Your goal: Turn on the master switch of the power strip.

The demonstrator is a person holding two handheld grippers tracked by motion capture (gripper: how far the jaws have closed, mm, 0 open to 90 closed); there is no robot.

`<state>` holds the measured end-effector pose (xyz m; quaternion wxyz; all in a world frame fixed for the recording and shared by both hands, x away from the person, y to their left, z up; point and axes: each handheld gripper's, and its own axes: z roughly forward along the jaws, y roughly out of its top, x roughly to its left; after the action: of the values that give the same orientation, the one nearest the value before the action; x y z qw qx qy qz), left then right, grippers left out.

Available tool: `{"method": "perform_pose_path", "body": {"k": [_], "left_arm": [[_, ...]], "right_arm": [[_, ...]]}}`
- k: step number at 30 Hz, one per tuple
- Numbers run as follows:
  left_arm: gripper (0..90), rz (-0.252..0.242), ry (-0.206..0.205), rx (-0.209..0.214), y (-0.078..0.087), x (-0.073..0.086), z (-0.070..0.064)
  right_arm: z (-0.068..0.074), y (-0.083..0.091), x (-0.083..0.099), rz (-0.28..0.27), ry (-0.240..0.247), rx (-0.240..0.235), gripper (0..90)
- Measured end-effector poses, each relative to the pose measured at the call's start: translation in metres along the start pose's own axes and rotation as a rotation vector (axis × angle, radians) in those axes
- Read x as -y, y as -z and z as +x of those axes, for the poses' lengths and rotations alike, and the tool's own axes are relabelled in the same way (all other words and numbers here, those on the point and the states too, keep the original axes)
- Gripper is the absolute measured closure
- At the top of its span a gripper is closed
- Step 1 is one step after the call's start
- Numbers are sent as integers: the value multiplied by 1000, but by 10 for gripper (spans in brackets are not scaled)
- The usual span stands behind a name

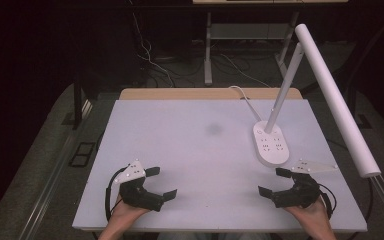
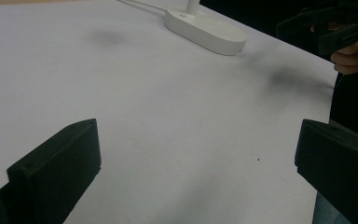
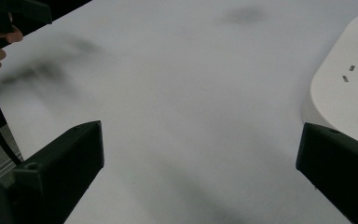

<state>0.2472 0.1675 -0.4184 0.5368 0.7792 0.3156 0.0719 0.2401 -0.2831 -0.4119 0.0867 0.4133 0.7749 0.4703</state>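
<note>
Left claw [image 1: 164, 182] and right claw [image 1: 271, 181] both gape apart, empty, pointing inward over the white table [image 1: 195, 150].

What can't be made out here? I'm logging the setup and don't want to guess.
- Lamp base markings: too small in the high view; the base is cut off by the edge in the right gripper view.
- Lamp cord: its far end drops behind the table.
- Dark smudge: blurred; stain or shadow, can't tell.
- Right tool: its hand is cut by the bottom edge.

grippers: 2 | lamp [image 1: 330, 95]: 1 | table [image 1: 190, 150]: 1 | hands: 2
</note>
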Motion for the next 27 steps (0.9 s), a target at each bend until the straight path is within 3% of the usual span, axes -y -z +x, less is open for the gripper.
{"method": "perform_pose_path", "body": {"k": [22,27], "left_arm": [[0,10,7,-4,-1,1,2],[0,11,10,-12,1,2,3]], "right_arm": [[-1,-2,1,18,-7,8,4],[2,-5,0,48,4,12,4]]}}
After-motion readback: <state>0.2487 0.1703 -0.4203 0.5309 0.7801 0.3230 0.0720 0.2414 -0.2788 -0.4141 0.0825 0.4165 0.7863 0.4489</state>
